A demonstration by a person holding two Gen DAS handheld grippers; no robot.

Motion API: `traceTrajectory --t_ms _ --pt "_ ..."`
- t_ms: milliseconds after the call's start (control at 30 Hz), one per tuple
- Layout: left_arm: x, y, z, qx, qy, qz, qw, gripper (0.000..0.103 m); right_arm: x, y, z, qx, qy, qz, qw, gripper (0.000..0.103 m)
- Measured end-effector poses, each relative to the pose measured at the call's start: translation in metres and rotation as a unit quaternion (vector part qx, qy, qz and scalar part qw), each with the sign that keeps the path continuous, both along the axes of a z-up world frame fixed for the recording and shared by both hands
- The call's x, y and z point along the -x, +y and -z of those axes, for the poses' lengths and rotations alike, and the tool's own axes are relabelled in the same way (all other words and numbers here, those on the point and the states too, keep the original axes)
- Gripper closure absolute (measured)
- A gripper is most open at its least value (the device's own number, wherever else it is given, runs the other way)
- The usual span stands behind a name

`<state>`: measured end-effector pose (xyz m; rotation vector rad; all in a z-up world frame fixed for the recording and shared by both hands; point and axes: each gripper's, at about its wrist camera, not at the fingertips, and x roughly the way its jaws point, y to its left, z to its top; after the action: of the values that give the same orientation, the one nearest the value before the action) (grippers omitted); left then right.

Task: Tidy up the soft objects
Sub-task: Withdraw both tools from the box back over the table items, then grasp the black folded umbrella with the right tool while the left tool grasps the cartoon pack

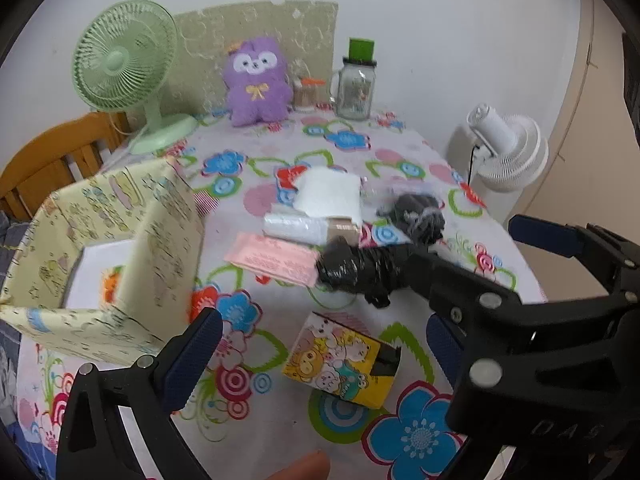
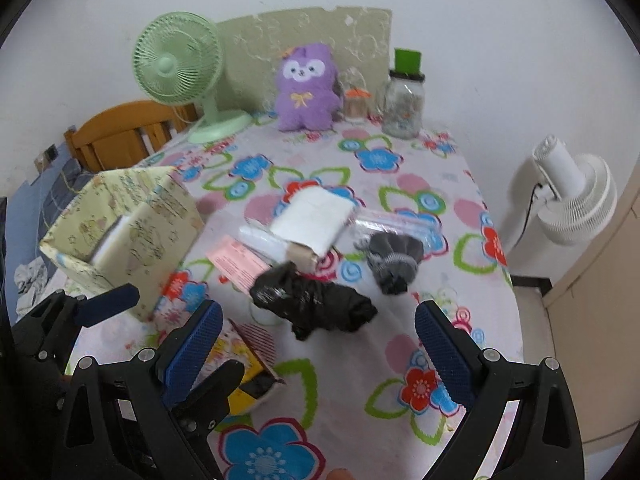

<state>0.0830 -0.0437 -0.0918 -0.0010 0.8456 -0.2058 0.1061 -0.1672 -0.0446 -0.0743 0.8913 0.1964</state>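
A crumpled black plastic bag (image 2: 316,304) lies on the flowered tablecloth, just ahead of my open right gripper (image 2: 316,346). In the left wrist view the bag (image 1: 356,268) sits beyond my open left gripper (image 1: 320,352), with the right gripper's arm (image 1: 472,292) reaching toward it. A grey sock bundle (image 2: 390,260), a white pack (image 2: 316,216), a pink packet (image 2: 236,260) and a clear bag (image 2: 394,220) lie behind. A yellow patterned fabric box (image 1: 132,248) stands at the left with a white item inside. A purple plush (image 1: 256,80) sits at the back.
A yellow cartoon carton (image 1: 344,360) lies near the front. A green fan (image 1: 124,60), small jar (image 1: 308,92) and glass mug jar (image 1: 356,84) stand at the back. A white fan (image 2: 568,196) stands off the table's right edge; a wooden chair (image 2: 124,132) is left.
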Motion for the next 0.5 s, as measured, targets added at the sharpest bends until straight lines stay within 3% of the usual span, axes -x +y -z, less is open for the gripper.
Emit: traceTrajectory --t_ms 500 --pt "-0.018 -0.01 0.034 0.004 0.05 0.011 0.9987 0.0 -0.023 -0.009 0.027 -0.004 0.032 0.012 0.999 0.005"
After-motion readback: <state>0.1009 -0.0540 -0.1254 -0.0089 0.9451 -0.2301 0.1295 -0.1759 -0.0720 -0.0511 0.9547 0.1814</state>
